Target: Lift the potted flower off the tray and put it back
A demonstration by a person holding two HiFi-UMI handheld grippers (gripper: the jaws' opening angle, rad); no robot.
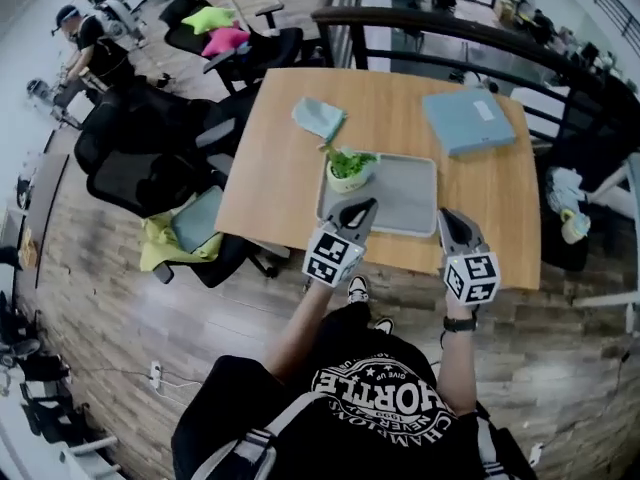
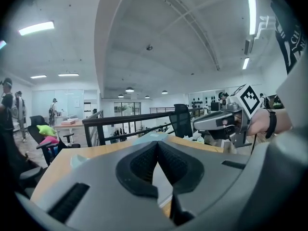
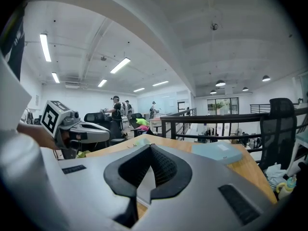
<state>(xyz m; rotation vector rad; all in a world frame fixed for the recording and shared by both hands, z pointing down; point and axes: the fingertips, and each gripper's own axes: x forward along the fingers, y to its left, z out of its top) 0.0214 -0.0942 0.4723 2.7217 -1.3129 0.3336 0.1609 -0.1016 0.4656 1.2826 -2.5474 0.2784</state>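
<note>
Head view shows the potted flower [image 1: 351, 169] standing upright, leafy green top up, in a round pale pot on the flat grey rectangular tray [image 1: 405, 196] near the wooden surface's [image 1: 270, 168] near edge. Left tool [image 1: 362, 208] and right tool [image 1: 446, 218] hover at that edge, jaws together and empty.

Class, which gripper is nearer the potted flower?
The left gripper: its tips point at the potted flower; the right gripper is by the tray's near right corner.
</note>
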